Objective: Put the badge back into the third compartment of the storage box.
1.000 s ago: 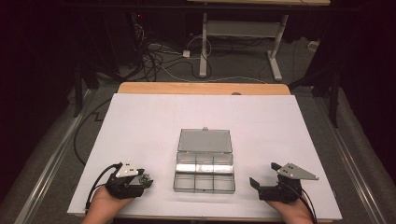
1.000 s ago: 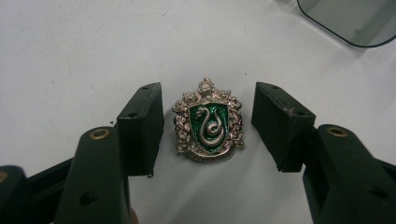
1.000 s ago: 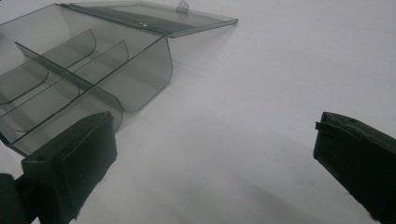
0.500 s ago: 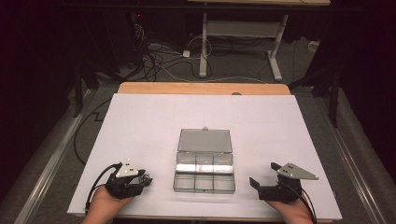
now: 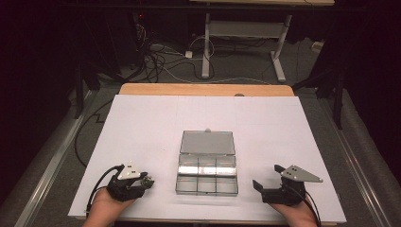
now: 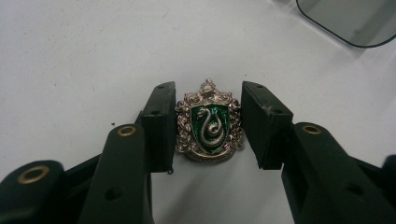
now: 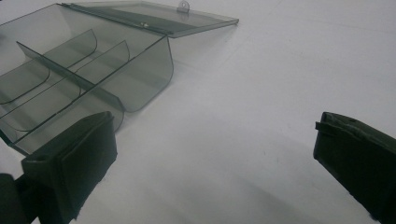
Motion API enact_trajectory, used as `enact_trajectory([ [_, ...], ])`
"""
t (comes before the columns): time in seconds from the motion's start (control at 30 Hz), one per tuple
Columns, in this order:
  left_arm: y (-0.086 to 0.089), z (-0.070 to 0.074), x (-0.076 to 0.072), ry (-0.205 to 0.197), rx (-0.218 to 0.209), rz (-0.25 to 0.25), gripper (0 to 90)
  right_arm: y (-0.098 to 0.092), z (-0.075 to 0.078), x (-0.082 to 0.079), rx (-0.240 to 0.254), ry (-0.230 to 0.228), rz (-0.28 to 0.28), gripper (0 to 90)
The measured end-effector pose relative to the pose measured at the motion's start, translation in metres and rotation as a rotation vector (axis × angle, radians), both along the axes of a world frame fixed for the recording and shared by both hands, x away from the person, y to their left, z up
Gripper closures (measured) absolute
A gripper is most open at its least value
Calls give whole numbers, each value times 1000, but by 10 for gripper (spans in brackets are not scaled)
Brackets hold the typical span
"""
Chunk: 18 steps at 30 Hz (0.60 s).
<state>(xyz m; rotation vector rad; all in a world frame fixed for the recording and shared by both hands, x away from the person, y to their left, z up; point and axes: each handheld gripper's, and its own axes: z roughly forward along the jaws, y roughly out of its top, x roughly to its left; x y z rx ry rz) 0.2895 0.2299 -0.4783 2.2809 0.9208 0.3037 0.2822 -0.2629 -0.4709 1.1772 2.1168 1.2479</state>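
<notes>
A small metal crest badge point(image 6: 210, 127), green with a silver snake, lies on the white table between the jaws of my left gripper point(image 6: 208, 91). The jaws have just been closing, and both pads now touch the badge's sides. In the high view my left gripper point(image 5: 147, 181) sits at the front left, just left of a clear compartment box point(image 5: 206, 192). The box lid point(image 5: 207, 142) lies open and flat behind it. My right gripper point(image 5: 267, 177) rests at the front right with its jaws wide apart. The right gripper point(image 7: 215, 126) has bare table between its jaws, and the box point(image 7: 140, 74) lies to its left.
A white sheet point(image 5: 156, 127) covers the table, with a wooden edge point(image 5: 203, 89) at the back. Beyond it the floor holds cables point(image 5: 165, 61) and a white desk frame point(image 5: 246, 33). The box compartments look empty.
</notes>
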Motion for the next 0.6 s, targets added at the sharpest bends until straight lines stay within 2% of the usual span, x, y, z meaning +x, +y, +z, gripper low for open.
enact_trajectory([
  [0.3, 1, 1, 0, 9, -16, 1, 556, 0, 0, 0, 2, 2, 0, 6],
  [0.6, 0, 5, -2, -10, -34, -10, 556, 0, 0, 0, 1, 1, 1, 6],
])
